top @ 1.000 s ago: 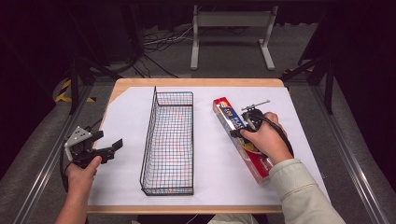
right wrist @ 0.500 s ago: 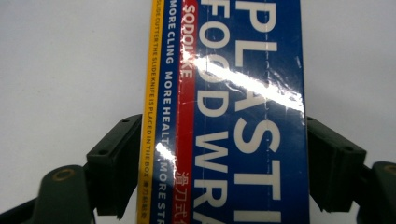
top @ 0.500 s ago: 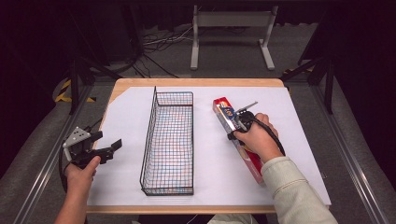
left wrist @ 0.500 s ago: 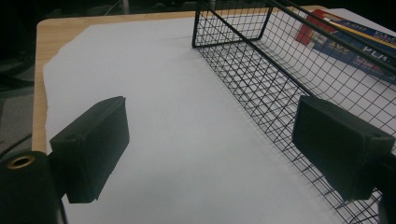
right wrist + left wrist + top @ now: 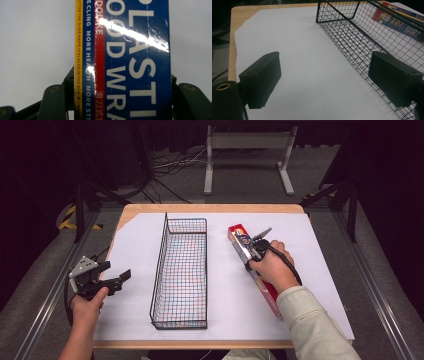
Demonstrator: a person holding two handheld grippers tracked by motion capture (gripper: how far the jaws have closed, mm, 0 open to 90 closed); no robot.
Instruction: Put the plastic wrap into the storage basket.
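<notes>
nearest me, my left hand (image 5: 86, 301) rests at the near left edge of the table, holding my left gripper (image 5: 111, 281) low over the white paper sheet (image 5: 135, 250); its two blocky matte black jaws stand wide apart with nothing but smooth paper between them, and in the left gripper view the right-hand jaw sits just beside the basket's long side. my right hand (image 5: 272, 267) reaches further in on the right, and my right gripper (image 5: 248, 254) has just been closing its jaws on the plastic wrap box (image 5: 240, 240); in the right gripper view the dark jaws press against both long sides of the box (image 5: 125, 62), so it is gripped across its width. the box is a long, narrow carton, glossy enough to throw a white glare streak, printed deep blue with big white letters, a red band and a yellow stripe along one edge, red at its ends. it lies flat on the paper to the right of the basket, running slantwise from near right to far left. between my hands stands the wire basket (image 5: 181, 270), a long rectangular trough of thin black mesh in small squares, upright, empty inside. under the paper the wooden tabletop (image 5: 210, 208) shows pale and smooth along the far edge.
</notes>
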